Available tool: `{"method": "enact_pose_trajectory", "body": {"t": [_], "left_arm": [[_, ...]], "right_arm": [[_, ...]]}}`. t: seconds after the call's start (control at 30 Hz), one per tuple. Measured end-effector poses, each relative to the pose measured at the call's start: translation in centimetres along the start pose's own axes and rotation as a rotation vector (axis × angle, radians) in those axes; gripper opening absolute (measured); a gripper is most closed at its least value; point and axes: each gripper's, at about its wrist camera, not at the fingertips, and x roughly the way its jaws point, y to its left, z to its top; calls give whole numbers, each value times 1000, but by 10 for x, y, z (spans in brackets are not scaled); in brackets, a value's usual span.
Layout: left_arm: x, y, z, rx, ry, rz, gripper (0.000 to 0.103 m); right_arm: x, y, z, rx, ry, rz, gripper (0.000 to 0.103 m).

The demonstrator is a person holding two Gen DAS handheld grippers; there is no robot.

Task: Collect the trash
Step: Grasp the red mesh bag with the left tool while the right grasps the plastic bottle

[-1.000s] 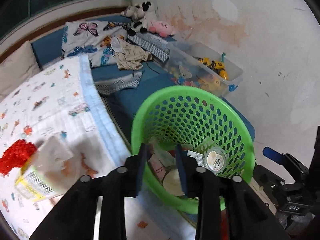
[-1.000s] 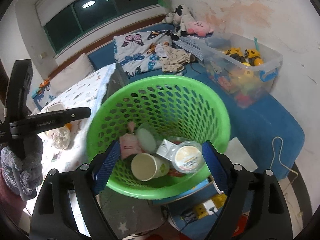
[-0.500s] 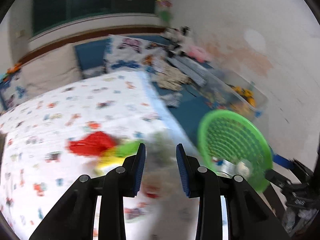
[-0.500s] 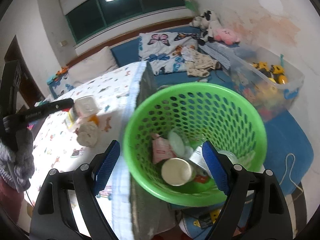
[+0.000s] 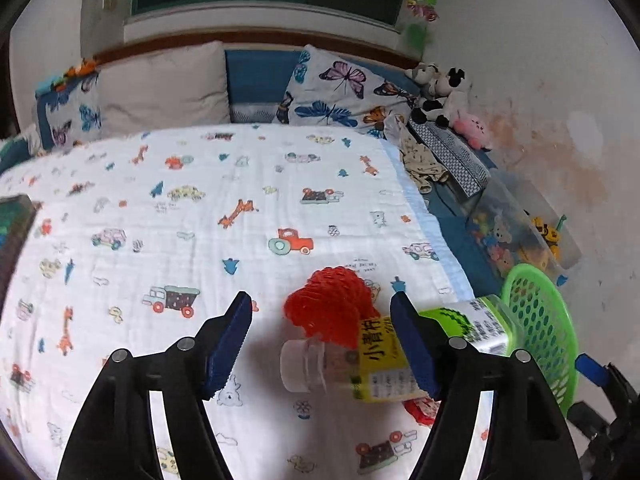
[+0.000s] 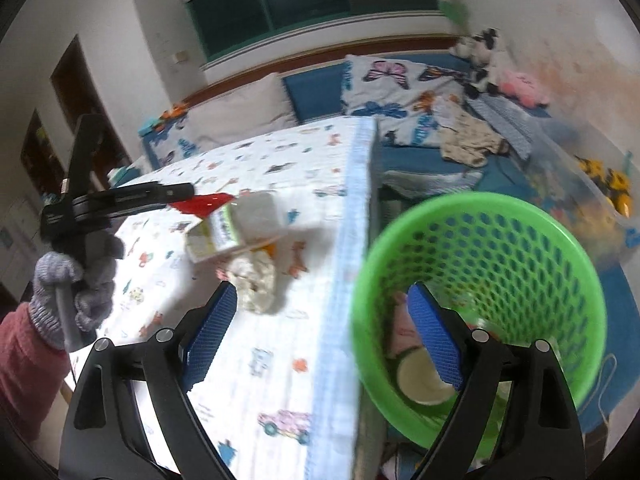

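Note:
My left gripper [image 5: 320, 340] is open over the printed cloth on the table [image 5: 200, 220]. A plastic bottle with a yellow-green label [image 5: 376, 360] lies on its side just inside the right finger, beside a red mesh net [image 5: 332, 308]. My right gripper [image 6: 320, 328] is open and empty at the table's right edge, with the green basket [image 6: 520, 256] on its right. The basket holds a cup [image 6: 420, 380] and other trash. In the right wrist view a crumpled white wad [image 6: 256, 280] lies next to the bottle [image 6: 236, 228].
The green basket [image 5: 540, 320] stands just off the table's right edge. A blue bed with butterfly pillows [image 5: 344, 96], plush toys [image 5: 440, 92] and a clear toy bin [image 5: 520, 232] lies behind. The left gripper's handle and gloved hand [image 6: 80, 272] show at left.
My left gripper swung from the basket to the table and opened wide around the bottle. My right gripper shifted left, so the basket now sits to its right.

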Motion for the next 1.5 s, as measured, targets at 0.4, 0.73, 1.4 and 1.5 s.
{"method": "enact_pose_trajectory", "body": {"t": [0.4,0.73,1.4,1.5], "left_arm": [[39,10,5,-26,87,-127,43],[37,12,8,16,59,-155,18],[-14,54,13,-41,-51,-136,17],[-22,59,9,-50,-61,-136,17]], "right_arm": [[61,17,27,-47,77,168,92],[103,13,47,-80,96,264,94],[113,36,46,-145,97,405,75],[100,49,40,-193,74,363,72]]}}
